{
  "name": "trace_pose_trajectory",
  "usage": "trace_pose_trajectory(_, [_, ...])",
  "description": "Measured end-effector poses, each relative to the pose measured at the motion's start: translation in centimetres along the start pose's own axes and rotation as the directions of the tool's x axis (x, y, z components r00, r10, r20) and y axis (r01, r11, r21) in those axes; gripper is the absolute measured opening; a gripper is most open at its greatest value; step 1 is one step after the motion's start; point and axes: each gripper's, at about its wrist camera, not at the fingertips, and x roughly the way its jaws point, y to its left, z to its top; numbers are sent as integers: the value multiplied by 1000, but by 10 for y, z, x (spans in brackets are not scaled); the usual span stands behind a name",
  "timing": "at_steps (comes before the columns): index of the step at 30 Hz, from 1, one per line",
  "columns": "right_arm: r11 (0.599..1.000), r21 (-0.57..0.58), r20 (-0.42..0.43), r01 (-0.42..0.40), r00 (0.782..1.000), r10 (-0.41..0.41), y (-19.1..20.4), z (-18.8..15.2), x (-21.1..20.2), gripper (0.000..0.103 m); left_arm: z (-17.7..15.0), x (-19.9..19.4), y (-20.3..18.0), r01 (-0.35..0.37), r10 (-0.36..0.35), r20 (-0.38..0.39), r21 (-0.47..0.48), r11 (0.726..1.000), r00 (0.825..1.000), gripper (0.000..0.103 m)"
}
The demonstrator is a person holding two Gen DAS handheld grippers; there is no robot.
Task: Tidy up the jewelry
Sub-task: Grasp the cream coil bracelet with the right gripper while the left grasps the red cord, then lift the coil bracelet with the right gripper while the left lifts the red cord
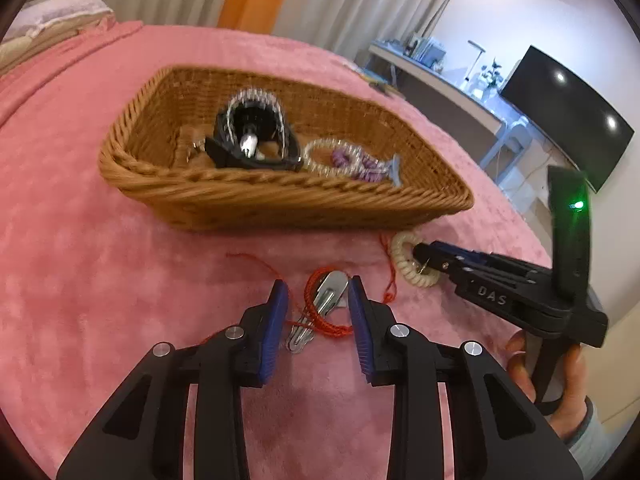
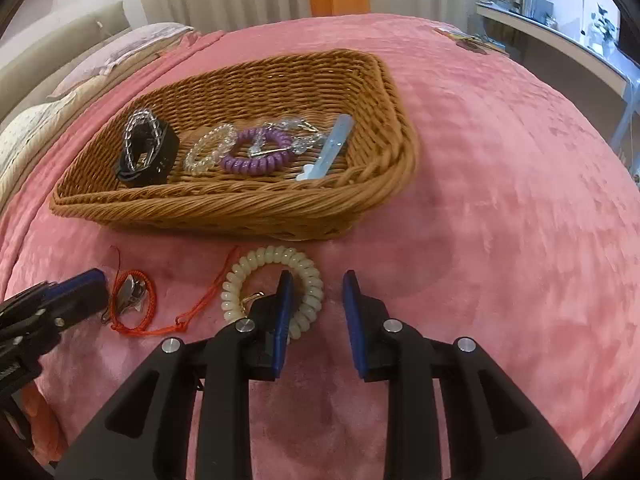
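A wicker basket [image 1: 248, 196] [image 2: 224, 204] sits on the pink blanket and holds a black box with a clear bead bracelet [image 2: 146, 148], a clear bracelet [image 2: 210, 148], a purple coil band [image 2: 254, 162] and a blue clip [image 2: 330, 148]. In front of it lie a red cord bracelet [image 1: 324, 320] [image 2: 134, 308] with a silver hair clip [image 1: 330, 292] and a cream coil band [image 1: 410, 268] [image 2: 272, 264]. My left gripper [image 1: 318, 308] is open with its jaws on either side of the silver clip. My right gripper [image 2: 316, 300] is open, its left finger inside the cream coil's ring.
The pink blanket [image 2: 500, 240] covers a bed. Pillows [image 2: 80, 76] lie at the far left. A desk [image 1: 440, 80] and a dark TV screen [image 1: 568, 116] stand to the right past the bed's edge. Small items [image 2: 468, 42] lie at the far right of the blanket.
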Motion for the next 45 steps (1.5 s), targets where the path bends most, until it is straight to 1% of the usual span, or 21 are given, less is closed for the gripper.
trace_pose_trajectory(2, [1000,-23,-2,21,1000,-21,5,-1,2,22,-1,4,-1,-12,12,-18,9,1000,1000,29])
trace_pose_trajectory(4, [998,-45,-1,36,999,-36,10,-2,2,19,1,7,-3,-19,20,-28,20,1000,999,23])
trace_pose_trajectory(5, [998,-55,2,42,999,-42,12,-3,1,16,1,9,-4,-26,27,-34,25,999,999,14])
trace_pose_trajectory(7, [997,-66,9,36,999,-35,15,-6,-1,12,2,11,-5,-41,42,-38,27,999,998,7])
trace_pose_trajectory(11, [998,-68,29,11,1000,-9,15,-10,-7,10,1,7,-6,-44,44,-11,33,999,999,2])
trace_pose_trajectory(14, [998,-63,52,-6,999,9,14,-12,-14,10,-1,-4,-8,-33,31,39,42,999,999,2])
trace_pose_trajectory(15, [998,-61,65,-13,998,17,13,-12,-18,10,-2,-11,-8,-17,14,68,45,999,998,2])
trace_pose_trajectory(18, [998,-49,127,-47,991,53,8,-16,-33,10,-8,-28,-10,26,-31,117,47,999,993,2])
trace_pose_trajectory(21, [997,-32,174,-75,982,80,2,-20,-47,10,-15,-42,-14,57,-62,141,44,997,988,2])
trace_pose_trajectory(23, [996,-18,178,-90,980,91,-1,-24,-53,10,-23,-51,-19,54,-60,147,44,998,987,2])
trace_pose_trajectory(26, [996,-8,163,-92,982,92,-3,-37,-62,10,-37,-60,-24,26,-30,137,34,999,990,2])
trace_pose_trajectory(31, [997,-2,134,-71,988,71,-3,-58,-71,10,-66,-71,-23,-80,82,94,-23,997,992,2])
trace_pose_trajectory(35, [998,27,86,-54,995,51,-11,-68,-71,10,-81,-75,-19,-118,123,50,-81,990,991,2])
trace_pose_trajectory(37, [998,33,65,-47,997,44,-14,-74,-71,10,-87,-79,-18,-119,123,39,-99,988,992,2])
trace_pose_trajectory(42, [993,63,84,-103,992,97,-25,-82,-73,11,-107,-82,-30,-33,32,-6,-93,995,999,5])
trace_pose_trajectory(43, [991,71,82,-110,991,104,-27,-82,-72,12,-112,-83,-35,-24,23,-10,-79,997,1000,7])
trace_pose_trajectory(45, [988,85,82,-129,989,123,-31,-83,-72,13,-120,-85,-43,-31,31,-13,-46,998,999,24])
